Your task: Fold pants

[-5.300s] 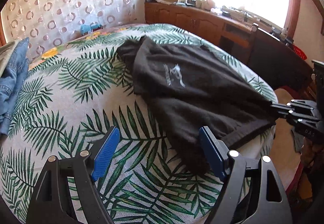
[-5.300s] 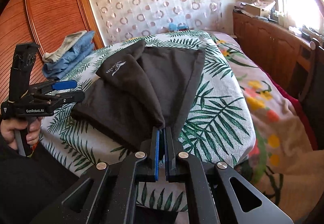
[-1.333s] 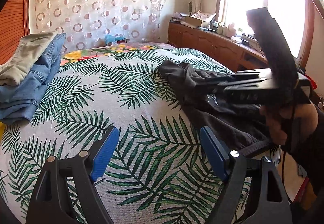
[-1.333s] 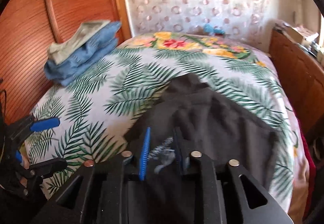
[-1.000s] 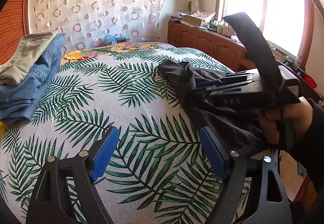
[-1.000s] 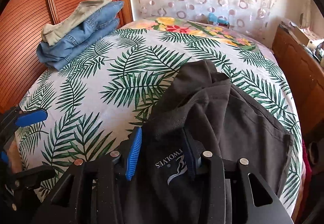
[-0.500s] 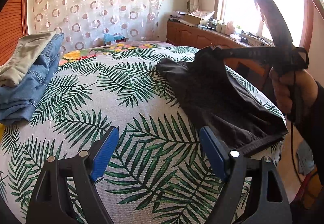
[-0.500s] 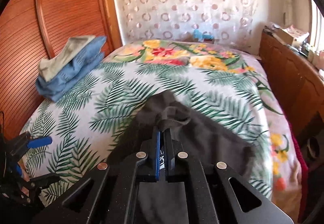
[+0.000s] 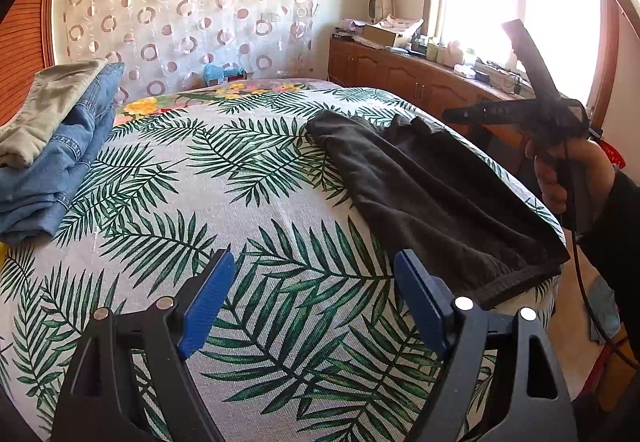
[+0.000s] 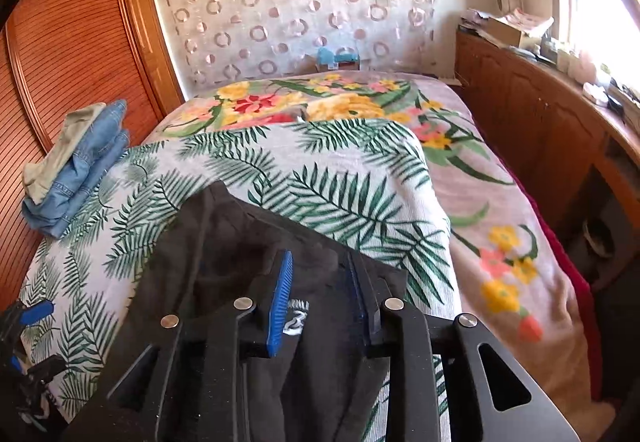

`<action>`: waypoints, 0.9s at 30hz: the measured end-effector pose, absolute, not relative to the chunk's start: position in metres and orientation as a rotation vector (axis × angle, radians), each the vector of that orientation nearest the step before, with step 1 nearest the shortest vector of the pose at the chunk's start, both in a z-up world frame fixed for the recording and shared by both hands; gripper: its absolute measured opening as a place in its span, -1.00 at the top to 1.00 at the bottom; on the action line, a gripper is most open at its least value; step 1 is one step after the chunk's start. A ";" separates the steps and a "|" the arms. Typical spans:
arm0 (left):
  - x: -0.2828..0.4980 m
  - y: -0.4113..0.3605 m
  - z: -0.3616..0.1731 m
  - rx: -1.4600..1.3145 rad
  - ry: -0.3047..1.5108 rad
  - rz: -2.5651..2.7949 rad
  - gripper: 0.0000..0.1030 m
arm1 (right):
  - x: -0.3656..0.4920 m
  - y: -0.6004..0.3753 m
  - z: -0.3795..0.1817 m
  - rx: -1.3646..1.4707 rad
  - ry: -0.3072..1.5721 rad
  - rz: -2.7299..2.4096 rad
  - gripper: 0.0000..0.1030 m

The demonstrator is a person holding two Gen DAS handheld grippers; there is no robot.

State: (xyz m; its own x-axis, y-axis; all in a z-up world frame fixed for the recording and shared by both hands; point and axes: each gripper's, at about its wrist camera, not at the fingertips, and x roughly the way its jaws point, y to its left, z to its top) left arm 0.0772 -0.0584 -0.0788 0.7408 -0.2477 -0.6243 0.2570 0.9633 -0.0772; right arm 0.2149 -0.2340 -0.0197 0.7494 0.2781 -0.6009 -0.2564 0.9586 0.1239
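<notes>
The black pants (image 9: 432, 198) lie folded on the palm-leaf bed cover at the right side of the bed, waistband near the bed edge. In the right wrist view the pants (image 10: 240, 242) lie right under my right gripper (image 10: 322, 294), whose jaws are open just above the cloth and hold nothing. My left gripper (image 9: 310, 294) is open and empty, hovering over bare bed cover left of the pants. The right gripper also shows in the left wrist view (image 9: 452, 115), raised over the far end of the pants.
A stack of folded jeans and a beige garment (image 9: 52, 146) sits at the bed's left side by the wooden wardrobe (image 10: 60, 54). A wooden cabinet (image 9: 400, 78) runs under the window on the right. The bed cover (image 9: 224, 210) stretches between.
My right gripper was shut on the pants' far end, lifted and laid it down, and has now opened and let go. The left gripper has stayed still and open.
</notes>
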 end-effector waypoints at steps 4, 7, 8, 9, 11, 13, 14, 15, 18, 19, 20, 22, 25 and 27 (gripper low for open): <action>0.077 -0.061 -0.079 0.023 0.685 -0.279 -0.60 | 0.216 -0.230 -0.024 0.026 0.675 0.304 0.40; 0.082 -0.064 -0.077 0.025 0.688 -0.292 -0.60 | 0.215 -0.230 -0.022 0.021 0.664 0.333 0.34; 0.084 -0.067 -0.076 0.028 0.686 -0.297 -0.60 | 0.215 -0.229 -0.021 0.016 0.664 0.341 0.27; 0.087 -0.070 -0.074 0.036 0.683 -0.303 -0.60 | 0.215 -0.228 -0.021 0.011 0.667 0.352 0.24; 0.093 -0.075 -0.073 0.046 0.683 -0.312 -0.60 | 0.217 -0.225 -0.022 -0.002 0.673 0.362 0.19; 0.100 -0.082 -0.071 0.058 0.685 -0.322 -0.60 | 0.219 -0.223 -0.025 -0.023 0.674 0.370 0.17; 0.103 -0.085 -0.071 0.063 0.685 -0.326 -0.60 | 0.221 -0.221 -0.026 -0.031 0.683 0.367 0.17; 0.105 -0.088 -0.070 0.065 0.686 -0.331 -0.60 | 0.224 -0.220 -0.028 -0.042 0.695 0.358 0.17; 0.113 -0.095 -0.069 0.076 0.689 -0.338 -0.60 | 0.234 -0.224 -0.036 -0.048 0.739 0.328 0.17; 0.115 -0.098 -0.070 0.084 0.691 -0.336 -0.60 | 0.236 -0.226 -0.036 -0.040 0.742 0.327 0.17; 0.116 -0.100 -0.071 0.091 0.692 -0.335 -0.60 | 0.238 -0.229 -0.036 -0.030 0.744 0.323 0.18; 0.120 -0.102 -0.073 0.103 0.700 -0.333 -0.60 | 0.240 -0.237 -0.035 0.003 0.742 0.343 0.71; 0.124 -0.105 -0.078 0.126 0.709 -0.323 -0.60 | 0.237 -0.245 -0.028 0.032 0.698 0.357 0.92; 0.127 -0.106 -0.082 0.138 0.717 -0.313 -0.60 | 0.234 -0.254 -0.024 0.044 0.666 0.322 0.92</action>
State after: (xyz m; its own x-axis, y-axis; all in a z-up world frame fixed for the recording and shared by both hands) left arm 0.1271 -0.1056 -0.0815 0.7100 -0.2340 -0.6642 0.3278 0.9446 0.0176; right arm 0.2341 -0.2542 -0.0238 0.7389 0.3072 -0.5998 -0.2790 0.9496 0.1427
